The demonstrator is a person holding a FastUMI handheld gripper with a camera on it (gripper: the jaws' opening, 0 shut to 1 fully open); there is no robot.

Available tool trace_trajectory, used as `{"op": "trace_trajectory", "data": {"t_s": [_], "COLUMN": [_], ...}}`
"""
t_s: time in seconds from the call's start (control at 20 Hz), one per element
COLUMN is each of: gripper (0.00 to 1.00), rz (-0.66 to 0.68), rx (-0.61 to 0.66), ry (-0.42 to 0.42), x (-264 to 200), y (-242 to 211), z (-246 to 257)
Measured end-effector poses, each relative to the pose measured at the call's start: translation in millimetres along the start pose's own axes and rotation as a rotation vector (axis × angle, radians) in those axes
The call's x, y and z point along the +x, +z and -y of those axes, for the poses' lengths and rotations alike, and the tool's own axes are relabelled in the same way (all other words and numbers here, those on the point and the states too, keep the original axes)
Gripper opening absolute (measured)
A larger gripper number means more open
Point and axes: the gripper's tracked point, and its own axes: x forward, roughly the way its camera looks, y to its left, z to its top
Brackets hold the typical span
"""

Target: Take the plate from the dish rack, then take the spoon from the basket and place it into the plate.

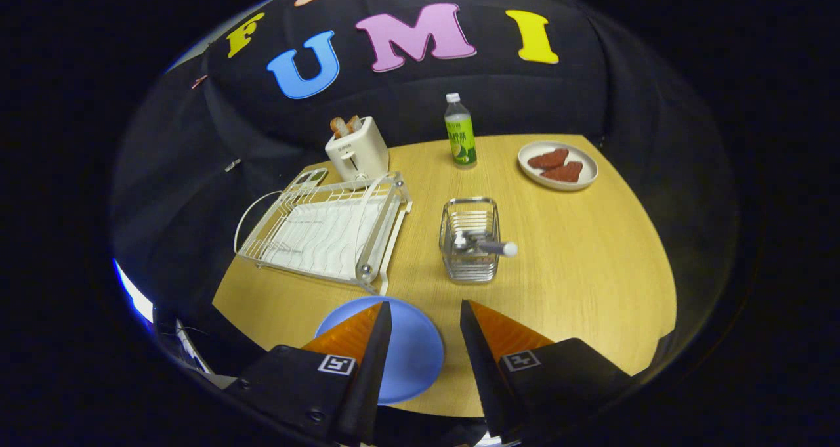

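Lying flat on the wooden surface [577, 263], the blue plate [410, 352] sits at the near edge, partly under the left finger and showing in the gap between the two fingers. The gripper [425, 316] hangs above it with its fingers spread apart and nothing between them; whether the left finger touches the plate cannot be told. Beyond the fingers, a little to the right of the plate, stands the wire basket [470, 240], upright, with the spoon [489, 245] in it, its pale handle end leaning out over the basket's right rim. Left of the basket and just beyond the plate is the white dish rack [328, 230], its wire slots bare, set at a slant on the surface. Behind the rack stands a white toaster [357, 151] with two slices of bread poking up from its slots. Further back, near the far edge, a clear bottle [460, 132] with a green label and white cap stands upright. Well to its right lies a white plate of reddish pieces [558, 165], apart from everything else.
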Motion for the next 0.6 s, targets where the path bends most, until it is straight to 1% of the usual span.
{"op": "trace_trajectory", "data": {"t_s": [0.1,0.25,0.4,0.5,0.6], "gripper": [0.65,0.65,0.64,0.62,0.61], "rz": [0.037,0.047,-0.003,-0.039,-0.075], "rx": [-0.033,-0.095,-0.147,-0.187,-0.209], "ry": [-0.011,-0.062,-0.104,-0.110,-0.097], "x": [1.8,14.2,36.9,47.9,58.4], "y": [24.4,46.0,42.0,35.1,28.4], "z": [4.9,30.3,56.5,68.3,72.2]}}
